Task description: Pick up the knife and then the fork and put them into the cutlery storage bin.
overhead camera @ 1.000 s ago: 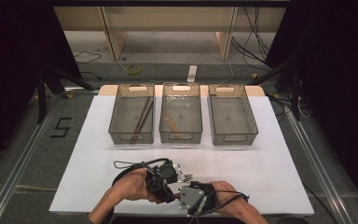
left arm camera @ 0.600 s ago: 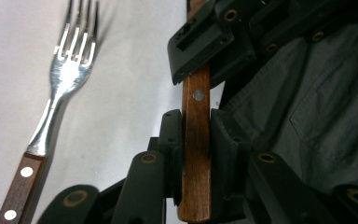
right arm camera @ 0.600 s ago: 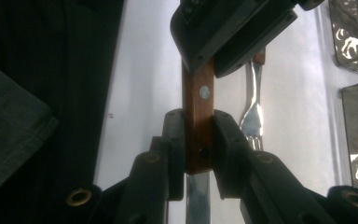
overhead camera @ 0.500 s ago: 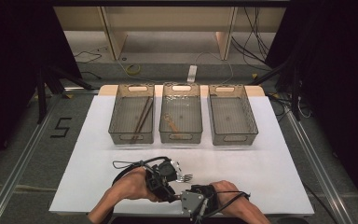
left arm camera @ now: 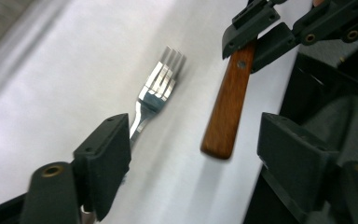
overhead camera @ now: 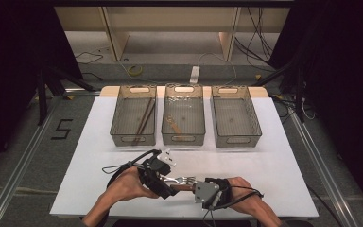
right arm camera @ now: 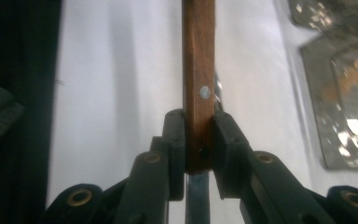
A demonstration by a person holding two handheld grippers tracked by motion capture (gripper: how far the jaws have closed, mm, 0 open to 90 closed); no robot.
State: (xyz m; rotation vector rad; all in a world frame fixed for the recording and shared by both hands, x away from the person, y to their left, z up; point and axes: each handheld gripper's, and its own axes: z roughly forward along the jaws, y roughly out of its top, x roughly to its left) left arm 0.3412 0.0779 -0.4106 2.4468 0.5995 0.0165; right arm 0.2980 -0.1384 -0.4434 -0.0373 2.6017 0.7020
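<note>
1. Wooden-handled utensil [right arm camera: 198, 93]: its handle is a flat, straight bar of reddish-brown wood with a small round metal rivet set in its face, and its end is squared off and slightly rounded at the corners in the left gripper view [left arm camera: 228, 100].
2. Right gripper [right arm camera: 199, 140] is clamped on this handle, its two matte black blocky pads pressing flat on either narrow side of the wood; a thin strip of dull metal shows below the grip.
3. Left gripper [left arm camera: 193, 154] has just been opening, and its jaws now stand wide apart with nothing pressed between them; the free end of the wooden handle lies in the gap, clear of both pads.
4. Fork [left arm camera: 156, 95] lies flat on the white sheet just beside the handle; it is polished, shiny steel with four slim tines and a narrow neck that runs behind the left gripper's jaw.
5. In the high view both grippers meet low over the near edge of the bench [overhead camera: 283, 156], which is covered by a smooth white sheet, with the fork [overhead camera: 182, 179] between them.
6. Three clear, smoky plastic bins [overhead camera: 184, 139] with perforated walls and cut-out handles stand in a row farther back; the left holds dark sticks, the middle a pale utensil.
</note>
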